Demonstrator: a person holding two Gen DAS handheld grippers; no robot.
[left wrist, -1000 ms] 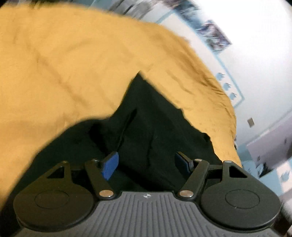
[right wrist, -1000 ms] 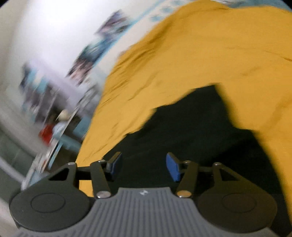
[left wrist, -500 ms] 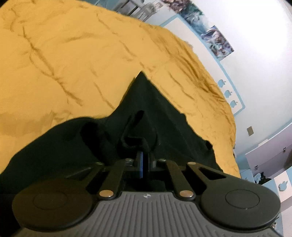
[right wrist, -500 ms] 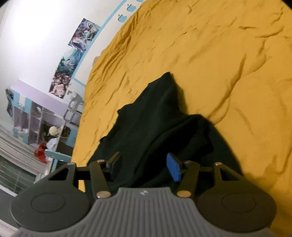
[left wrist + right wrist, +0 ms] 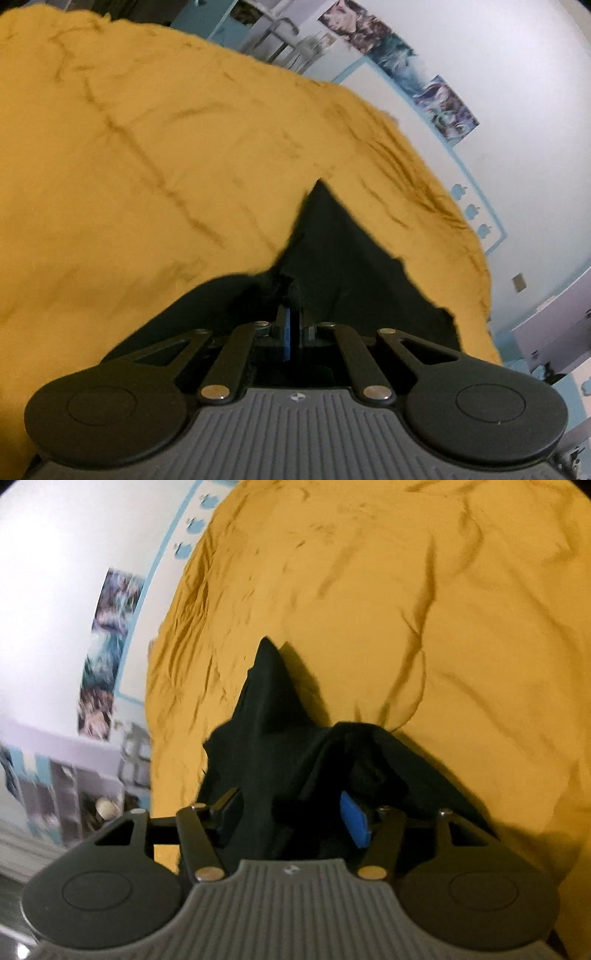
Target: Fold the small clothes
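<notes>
A bed covered by a rumpled mustard-yellow blanket (image 5: 155,155) fills both views, with a black garment (image 5: 273,746) lying bunched on it. The left gripper (image 5: 291,325) is clamped on a fold of the cloth; the right gripper (image 5: 291,812) is spread wide, cloth between its fingers. This looks like the pick-up step; next, the right should close on an edge.

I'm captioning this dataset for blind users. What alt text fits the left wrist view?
The left gripper is shut on a bunched fold of a black garment lying on a wrinkled mustard-yellow bedspread. Posters line a white wall behind.
</notes>
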